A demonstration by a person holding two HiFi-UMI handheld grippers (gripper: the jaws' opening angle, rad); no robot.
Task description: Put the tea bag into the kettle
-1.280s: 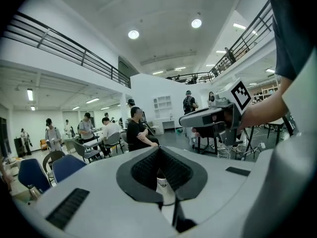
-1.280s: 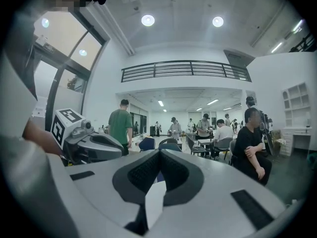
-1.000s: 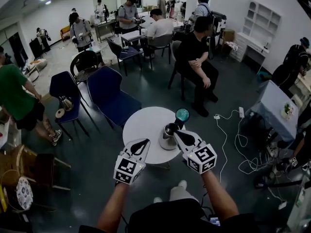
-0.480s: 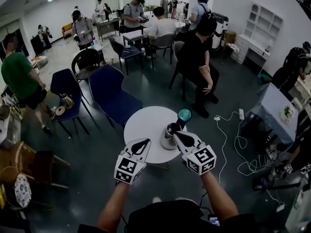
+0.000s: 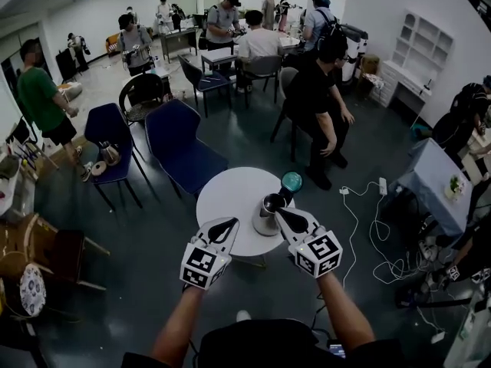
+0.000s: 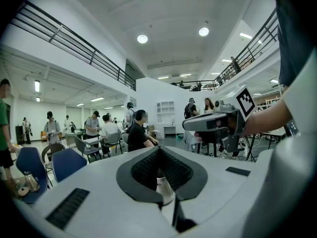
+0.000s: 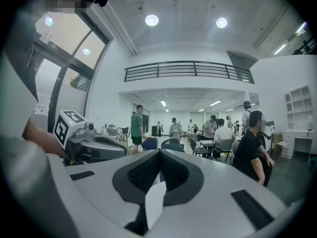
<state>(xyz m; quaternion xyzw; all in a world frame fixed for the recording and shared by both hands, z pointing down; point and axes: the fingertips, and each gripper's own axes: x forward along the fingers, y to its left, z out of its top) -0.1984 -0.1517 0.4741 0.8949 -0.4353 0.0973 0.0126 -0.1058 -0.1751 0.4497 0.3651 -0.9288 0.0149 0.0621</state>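
A metal kettle (image 5: 267,213) stands on the round white table (image 5: 230,194), and its teal-topped lid (image 5: 290,181) is tipped up behind it. My right gripper (image 5: 281,214) is shut, with its tips just right of the kettle's mouth. My left gripper (image 5: 227,225) is also shut and hovers over the table's near edge, left of the kettle. In the left gripper view the jaws (image 6: 158,151) meet, and a small white patch (image 6: 163,188) shows in the slit behind them. The right gripper view (image 7: 159,152) shows a similar white strip (image 7: 152,202). Whether either is the tea bag I cannot tell.
Two blue chairs (image 5: 180,148) stand beyond the table on the left. A seated person in black (image 5: 318,102) is just behind it. Cables and a power strip (image 5: 380,186) lie on the floor to the right. More people, chairs and tables fill the room farther back.
Both grippers hold nearly the same place by the kettle. The person in green at the left has walked farther back.
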